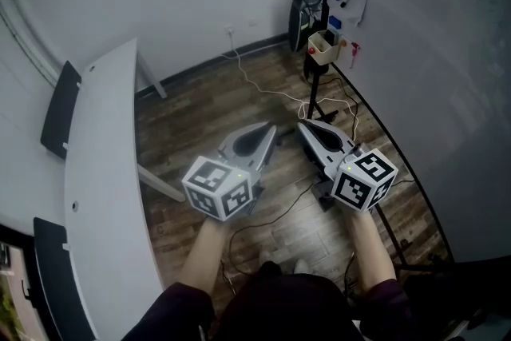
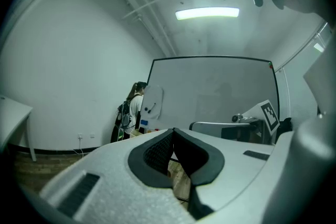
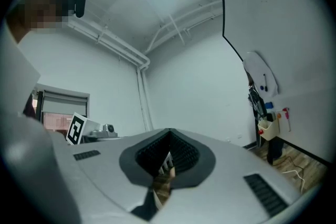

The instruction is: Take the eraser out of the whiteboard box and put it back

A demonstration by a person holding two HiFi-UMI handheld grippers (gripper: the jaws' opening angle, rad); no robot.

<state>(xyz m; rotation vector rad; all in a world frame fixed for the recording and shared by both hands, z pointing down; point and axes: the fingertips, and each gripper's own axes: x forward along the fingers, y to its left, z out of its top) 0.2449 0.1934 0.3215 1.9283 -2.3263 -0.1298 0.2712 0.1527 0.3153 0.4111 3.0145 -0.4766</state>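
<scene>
Wood-plank floor (image 1: 239,116), white walls, large whiteboard (image 1: 431,52) along the right side.

1. Whiteboard box (image 1: 322,49): beige, hung on the stand at the board's far end, well apart from both tools.
2. Eraser: not distinguishable. Judged to lie inside the box, so both taking it out and putting it back remain to be done.
3. Left gripper (image 1: 270,128): jaws together, nothing between them.
4. Right gripper (image 1: 304,124): likewise closed and empty.
5. Surroundings: white desk (image 1: 104,172) at left. Loose cables (image 1: 275,94) cross the floor between the person and the box, a likely trip hazard.
</scene>
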